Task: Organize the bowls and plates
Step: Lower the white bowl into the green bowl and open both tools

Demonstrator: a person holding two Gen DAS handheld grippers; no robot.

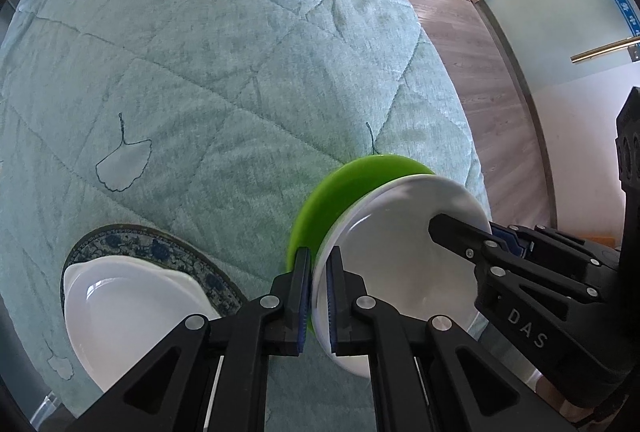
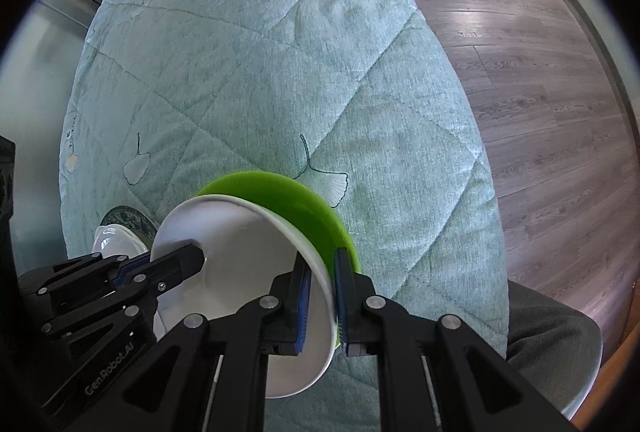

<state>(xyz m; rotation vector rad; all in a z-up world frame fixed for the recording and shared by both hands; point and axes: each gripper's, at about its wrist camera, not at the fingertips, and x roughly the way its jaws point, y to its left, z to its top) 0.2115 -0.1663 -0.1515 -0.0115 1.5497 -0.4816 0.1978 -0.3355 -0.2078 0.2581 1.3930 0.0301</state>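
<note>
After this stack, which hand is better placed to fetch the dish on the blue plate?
Left, probably: the dish lies just beside the left fingers; the right fingers grip the stack's far side.

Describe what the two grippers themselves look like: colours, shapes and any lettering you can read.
Both are black, angular linkage frames with round silver rivets at the joints. The left gripper and the right gripper each have two flat black fingers faced with ribbed blue pads. White lettering reads "DAS" on the right one and "GenRobot.AI" on the left one.
</note>
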